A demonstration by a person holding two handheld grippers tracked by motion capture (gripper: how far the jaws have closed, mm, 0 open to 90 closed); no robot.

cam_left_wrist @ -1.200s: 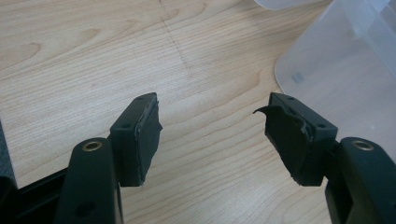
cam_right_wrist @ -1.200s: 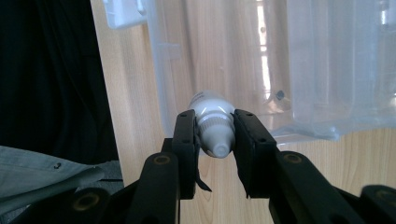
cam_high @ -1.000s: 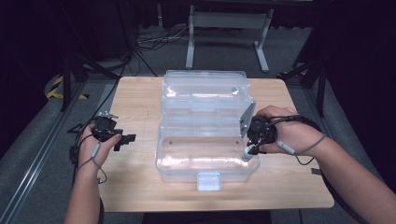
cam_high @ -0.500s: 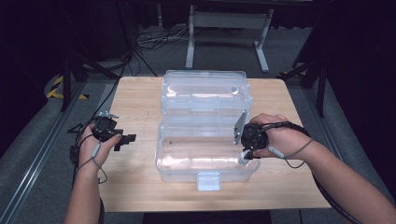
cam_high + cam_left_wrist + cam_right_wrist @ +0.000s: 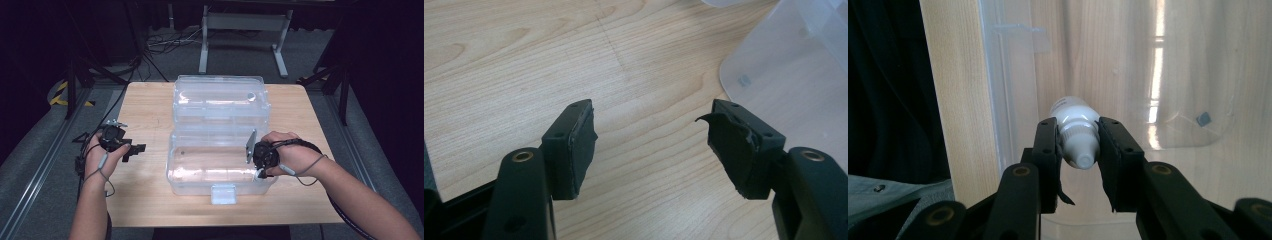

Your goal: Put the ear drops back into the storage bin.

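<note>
In my right gripper [image 5: 1077, 150] I hold a small white plastic bottle [image 5: 1076, 131], pinched at its ribbed neck, cap end toward the camera and body pointing away. It hangs over the right end of the clear plastic box [image 5: 200, 172], whose lid [image 5: 217, 97] lies open behind it on the wooden table.

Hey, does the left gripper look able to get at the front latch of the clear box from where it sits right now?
Probably yes. The left gripper is open and empty, beside the clear box over bare table. Nothing lies between it and the front latch; the right gripper holds a small white bottle at the box's far end.
</note>
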